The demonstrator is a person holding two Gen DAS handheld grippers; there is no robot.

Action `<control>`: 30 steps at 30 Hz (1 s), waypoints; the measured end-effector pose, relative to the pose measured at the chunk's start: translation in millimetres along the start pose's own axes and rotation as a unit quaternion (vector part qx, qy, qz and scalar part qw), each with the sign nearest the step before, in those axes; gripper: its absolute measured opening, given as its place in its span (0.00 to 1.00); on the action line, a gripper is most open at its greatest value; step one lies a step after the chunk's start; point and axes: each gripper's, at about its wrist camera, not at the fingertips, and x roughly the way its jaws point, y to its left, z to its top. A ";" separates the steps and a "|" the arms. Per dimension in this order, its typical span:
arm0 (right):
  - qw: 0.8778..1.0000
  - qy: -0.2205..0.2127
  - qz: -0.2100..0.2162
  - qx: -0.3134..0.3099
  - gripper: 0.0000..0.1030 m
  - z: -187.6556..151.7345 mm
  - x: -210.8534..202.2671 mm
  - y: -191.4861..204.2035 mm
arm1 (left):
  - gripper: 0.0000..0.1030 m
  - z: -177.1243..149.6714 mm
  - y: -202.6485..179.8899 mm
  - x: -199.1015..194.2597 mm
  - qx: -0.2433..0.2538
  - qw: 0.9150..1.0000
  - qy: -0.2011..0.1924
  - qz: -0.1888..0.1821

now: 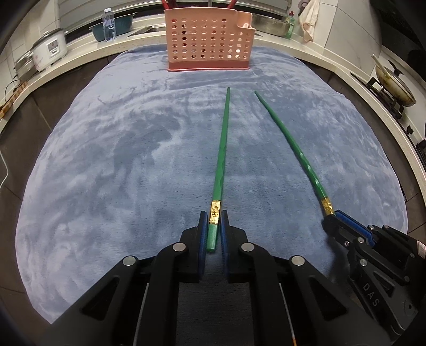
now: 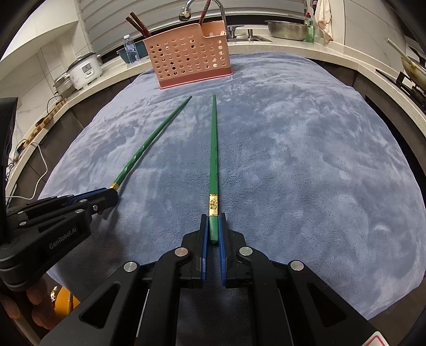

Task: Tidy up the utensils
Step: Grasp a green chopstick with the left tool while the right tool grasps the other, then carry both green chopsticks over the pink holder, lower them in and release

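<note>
So there were two green chopsticks on the table. The left chopstick lay on the soft blue cloth, and the right chopstick lay just beside it, a little apart. Both had their thin tips pointing to the far end and their thick ends near. Each one had a shiny gold band close to the thick end.

The left gripper had its two blue pads squeezed on the thick near end of the left chopstick. The right gripper was pinched on the thick near end of the right chopstick in the same way. Neither claw looked open. I could not tell whether the sticks were lifted or lying flat on the cloth.

These sticks looked light, hard and stiff, so they would likely not bend. They also looked smooth, so they might slip or spin in the pads. Holding the thick end seemed a good spot, because there was more to grab there. But the long thin tip hung far out, so it could wobble and swing.

At the far end of the cloth stood a pink basket with lots of round holes. Some dark red sticks already poked out of it. The green ones probably belonged in there too, tip first.
</note>
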 end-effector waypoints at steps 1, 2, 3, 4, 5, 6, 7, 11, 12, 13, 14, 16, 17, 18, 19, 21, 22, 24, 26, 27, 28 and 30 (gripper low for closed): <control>1.000 0.000 -0.001 0.000 0.06 -0.4 -0.2 0.0 | 0.09 0.2 1.8 -0.6 -0.002 1.000 -0.001 0.001; 1.000 -0.001 -0.001 -0.001 0.06 -0.2 -0.8 0.1 | 0.09 0.4 3.1 -1.1 -0.002 1.000 -0.002 0.001; 1.000 -0.002 -0.001 -0.001 0.06 -0.1 -0.7 0.0 | 0.09 0.7 4.2 -1.8 -0.004 1.000 -0.003 0.002; 1.000 -0.003 -0.001 -0.001 0.06 0.2 -0.9 0.1 | 0.08 0.9 5.3 -2.4 -0.005 1.000 -0.004 0.003; 1.000 -0.003 -0.001 -0.001 0.06 0.4 -0.7 0.1 | 0.08 0.9 5.9 -2.8 -0.006 1.000 -0.005 0.003; 1.000 -0.002 -0.001 -0.001 0.06 0.4 -0.2 0.0 | 0.08 0.9 6.6 -3.2 -0.007 1.000 -0.005 0.004; 1.000 -0.001 0.000 0.000 0.06 0.2 0.5 -0.3 | 0.08 0.8 7.5 -3.7 -0.008 1.000 -0.006 0.004; 1.000 -0.003 -0.001 -0.001 0.06 0.4 -0.5 0.1 | 0.08 1.4 10.0 -8.9 -0.010 1.000 -0.012 0.004; 1.000 -0.004 -0.002 -0.002 0.06 0.9 -1.5 0.4 | 0.08 1.8 10.7 -11.0 -0.010 1.000 -0.015 0.004; 1.000 -0.007 -0.001 -0.003 0.06 1.6 -3.0 0.8 | 0.08 2.6 11.3 -13.2 -0.011 1.000 -0.018 0.004; 1.000 -0.009 -0.001 -0.003 0.06 2.3 -4.8 0.7 | 0.08 3.6 12.0 -15.9 -0.012 1.000 -0.020 0.003; 1.000 -0.013 0.000 -0.001 0.06 4.3 -8.7 0.1 | 0.08 5.6 13.4 -20.7 -0.015 1.000 -0.023 0.000; 1.000 -0.016 0.000 -0.001 0.06 5.6 -10.9 -0.1 | 0.08 7.0 14.9 -23.9 -0.018 1.000 -0.026 -0.002; 1.000 -0.019 0.001 -0.001 0.06 6.9 -13.9 -0.1 | 0.08 8.6 16.2 -27.5 -0.020 0.999 -0.029 -0.003; 1.000 -0.022 0.001 0.000 0.06 8.3 -16.5 -0.2 | 0.08 9.5 16.9 -30.3 -0.021 0.999 -0.033 -0.003; 1.000 -0.031 0.002 0.001 0.06 12.0 -24.6 -0.5 | 0.08 12.5 18.5 -38.8 -0.023 0.999 -0.044 -0.001; 0.999 -0.035 0.003 0.002 0.06 13.5 -28.1 -1.1 | 0.08 14.6 19.5 -43.6 -0.024 0.998 -0.049 -0.001; 0.999 -0.049 0.005 0.003 0.07 19.4 -38.8 -1.7 | 0.08 18.4 21.2 -53.2 -0.025 0.998 -0.062 -0.001; 0.998 -0.061 0.006 0.003 0.07 25.0 -47.8 -2.2 | 0.08 21.6 22.0 -61.3 -0.023 0.997 -0.072 0.001; 0.998 -0.068 0.008 0.003 0.07 27.9 -52.5 -2.0 | 0.08 23.8 22.0 -66.5 -0.021 0.997 -0.079 0.002; 0.997 -0.076 0.009 0.003 0.07 31.9 -58.8 -2.3 | 0.08 25.4 22.5 -70.0 -0.019 0.996 -0.084 0.002; 0.996 -0.090 0.011 0.001 0.07 38.6 -68.5 -2.5 | 0.07 30.7 22.6 -81.6 -0.016 0.995 -0.102 0.005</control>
